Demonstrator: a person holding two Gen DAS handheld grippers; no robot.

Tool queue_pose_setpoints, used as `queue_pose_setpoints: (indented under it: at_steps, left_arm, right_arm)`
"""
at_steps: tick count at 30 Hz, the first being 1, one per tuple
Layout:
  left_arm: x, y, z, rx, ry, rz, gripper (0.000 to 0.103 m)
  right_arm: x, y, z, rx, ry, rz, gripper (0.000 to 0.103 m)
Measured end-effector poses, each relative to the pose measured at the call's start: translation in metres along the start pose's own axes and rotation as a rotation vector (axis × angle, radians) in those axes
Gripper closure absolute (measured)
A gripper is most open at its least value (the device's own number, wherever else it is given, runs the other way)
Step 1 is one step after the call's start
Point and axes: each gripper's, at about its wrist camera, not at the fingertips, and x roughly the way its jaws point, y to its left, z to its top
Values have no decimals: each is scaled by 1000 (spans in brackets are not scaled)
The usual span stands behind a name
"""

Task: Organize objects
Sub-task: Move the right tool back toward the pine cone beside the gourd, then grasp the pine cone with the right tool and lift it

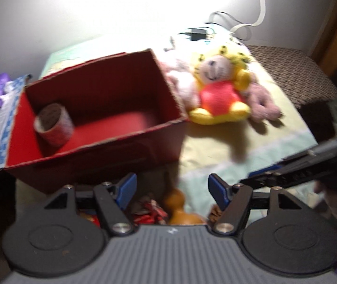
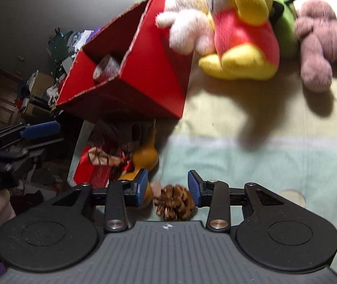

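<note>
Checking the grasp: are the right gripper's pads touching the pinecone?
Apart. The right wrist view shows the pinecone between the right gripper's open jaws, with bedsheet showing in a gap on each side.

Left tool jaws apart, right tool jaws apart — both angled downward

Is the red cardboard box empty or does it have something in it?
Not empty: the open-topped red cardboard box holds one patterned roll of tape in a corner; the rest of its floor is bare.
</note>
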Motion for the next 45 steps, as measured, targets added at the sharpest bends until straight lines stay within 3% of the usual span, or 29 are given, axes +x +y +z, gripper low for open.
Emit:
queue_pose_setpoints:
  at_steps: [1,7,14,26,32,39,45]
  left_arm:
    - [-1,-4,-3,19,0,-26,33]
    - [14,-32,-21,108,45,-201,33]
    - [57,-40,-32,79,155,-260,37]
    - [99,-42,-39,77,242,-274,37]
    - [117,-43,-42,65,283,-278,53]
    - [114,-47,-38,93,263,-257,61]
    - [92,-57,-10,135,177,-271,61]
  right_arm:
    - [2,-3,-2,16,17,10,55]
    - [12,-20,-10,125,92,55,54]
    - [21,-30,-11,172,121,53,53]
    - [34,-40,-12,227,164,75,50]
    - [45,-46,-14,271,191,107,55]
    - [36,-47,-12,275,171,105,59]
    - [2,-35,7,207,79,86,59]
